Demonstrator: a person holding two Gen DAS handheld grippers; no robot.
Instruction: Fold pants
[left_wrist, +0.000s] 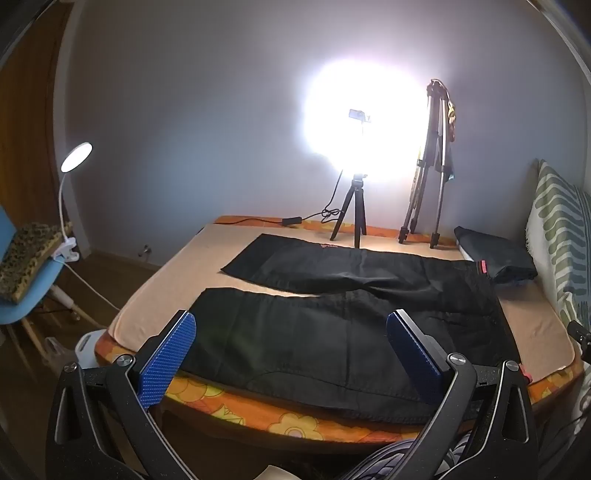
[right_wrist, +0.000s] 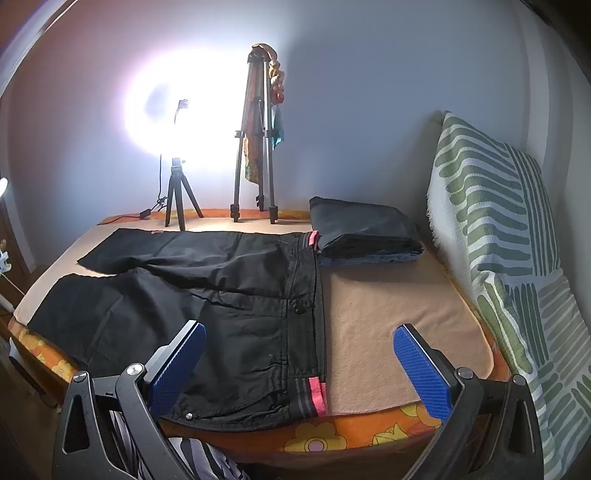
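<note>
Black pants (left_wrist: 332, 295) (right_wrist: 207, 291) lie spread flat on the bed, legs reaching left, the waistband with pink tabs (right_wrist: 316, 397) to the right. My left gripper (left_wrist: 291, 328) hovers wide open above the near leg, close to the bed's front edge, nothing between its blue pads. My right gripper (right_wrist: 299, 339) also stands wide open, over the waistband's near end and the bare sheet beside it, holding nothing. Neither touches the cloth.
The bed has a peach sheet (right_wrist: 388, 314) over an orange flowered mattress (left_wrist: 295, 424). A folded dark garment (right_wrist: 362, 229) lies at the far right. A ring light on a small tripod (left_wrist: 352, 214), a tall tripod (left_wrist: 428, 166), a green-striped cushion (right_wrist: 498, 221), a blue chair (left_wrist: 26, 288) with clip lamp.
</note>
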